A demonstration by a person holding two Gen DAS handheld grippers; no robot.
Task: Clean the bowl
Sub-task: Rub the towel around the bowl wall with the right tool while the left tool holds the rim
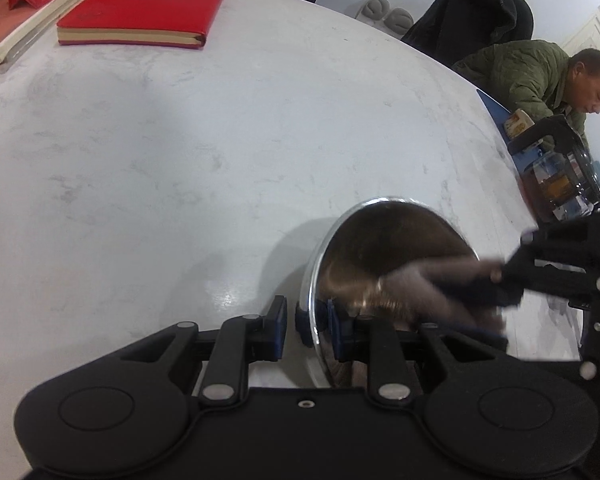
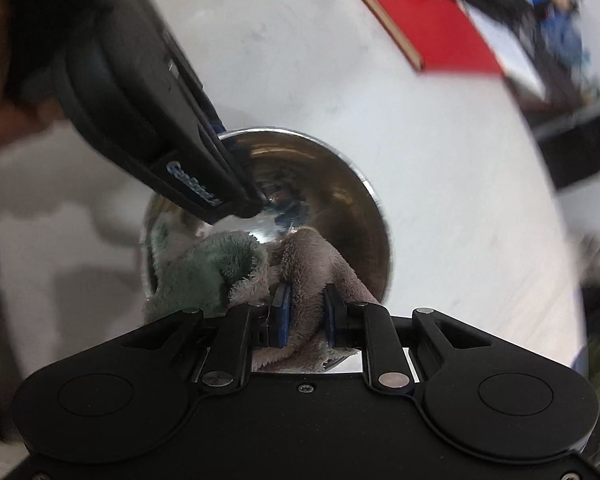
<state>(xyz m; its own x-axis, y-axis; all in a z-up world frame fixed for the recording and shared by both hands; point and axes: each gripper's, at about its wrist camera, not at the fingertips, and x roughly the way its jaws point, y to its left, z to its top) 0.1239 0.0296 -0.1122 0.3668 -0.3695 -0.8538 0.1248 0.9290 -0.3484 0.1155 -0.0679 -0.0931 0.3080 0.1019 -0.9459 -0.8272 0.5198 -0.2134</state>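
A shiny steel bowl (image 1: 384, 248) stands on the pale marble table (image 1: 180, 140), near its front right. My left gripper (image 1: 308, 326) is shut on the bowl's near rim, one pad outside and one inside. From the right, my right gripper (image 1: 496, 278) reaches into the bowl, shut on a blurred cloth (image 1: 416, 284). In the right wrist view the pink-grey and green towel (image 2: 300, 264) is pinched between the right gripper's (image 2: 305, 316) blue pads and lies on the bowl's (image 2: 340, 188) inner wall. The left gripper (image 2: 222, 138) clamps the rim at the upper left.
A red book (image 1: 148, 0) and other books lie at the table's far left. A glass teapot (image 1: 560, 176) and a cup (image 1: 518, 122) stand at the right edge. A person in a green jacket (image 1: 536, 72) sits beyond them. The red book (image 2: 440, 28) also shows past the bowl.
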